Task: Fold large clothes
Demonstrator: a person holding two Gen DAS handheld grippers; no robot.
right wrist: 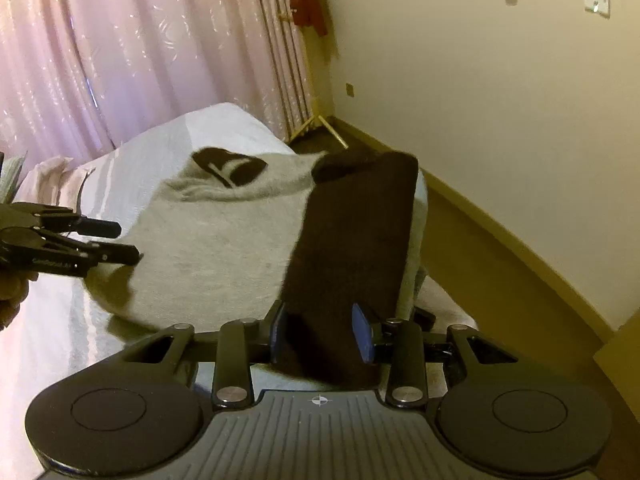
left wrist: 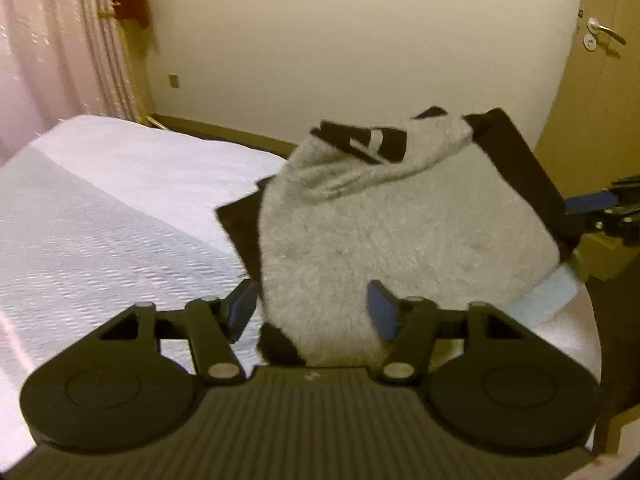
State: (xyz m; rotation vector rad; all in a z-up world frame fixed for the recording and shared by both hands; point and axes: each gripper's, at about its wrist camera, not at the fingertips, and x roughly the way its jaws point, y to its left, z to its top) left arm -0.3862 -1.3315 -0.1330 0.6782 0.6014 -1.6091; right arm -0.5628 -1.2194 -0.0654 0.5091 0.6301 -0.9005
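Grey fleece garment (left wrist: 408, 240): lies on the white bed (left wrist: 120, 208), centre-right of frame.
Dark sleeve (right wrist: 352, 248): pinched by the right hand-held gripper (right wrist: 326, 334), lower centre.
Left hand-held gripper (left wrist: 312, 308): spread, garment edge loose between its fingers.

The left hand-held gripper (left wrist: 314, 314) was matte black, with a ribbed central plate flanked by two round housings, each marked with an engraved circle. Black linkage bars, pinned by silver screw heads, carried fingers faced with blue pads (left wrist: 383, 312). The right hand-held gripper (right wrist: 324, 334) was built alike, with a small white crosshair mark on its plate. Faint lettering ran along one bar, too small to read.
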